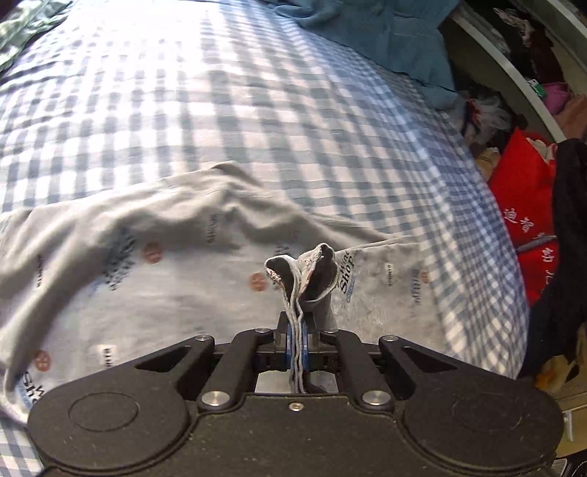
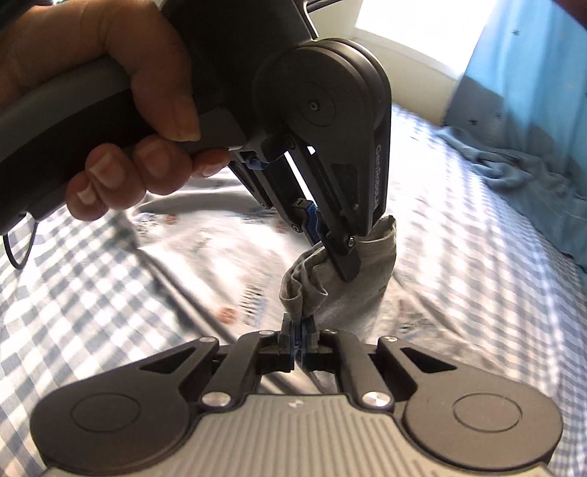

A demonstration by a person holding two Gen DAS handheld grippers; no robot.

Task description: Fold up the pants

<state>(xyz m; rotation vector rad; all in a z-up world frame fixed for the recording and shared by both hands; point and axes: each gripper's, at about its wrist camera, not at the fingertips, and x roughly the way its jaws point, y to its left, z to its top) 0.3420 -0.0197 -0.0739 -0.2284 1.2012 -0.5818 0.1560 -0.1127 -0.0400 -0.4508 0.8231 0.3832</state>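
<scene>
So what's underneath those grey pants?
The blue checked bedsheet lies under the grey pants. Both claws, left and right, pinch the hem. Anything beneath the spread cloth is hidden.

Two grippers [image 2: 297,323] are in sight, one hand [image 2: 99,99], and one pair of grey printed pants [image 1: 121,257] on one checked bed sheet [image 1: 183,110]. One blue garment [image 1: 396,33] lies beyond, perhaps more, and one red bag [image 1: 521,198].

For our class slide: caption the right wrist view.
Both grippers, right gripper and left gripper, pinch the grey printed pants above the checked bedsheet.
</scene>
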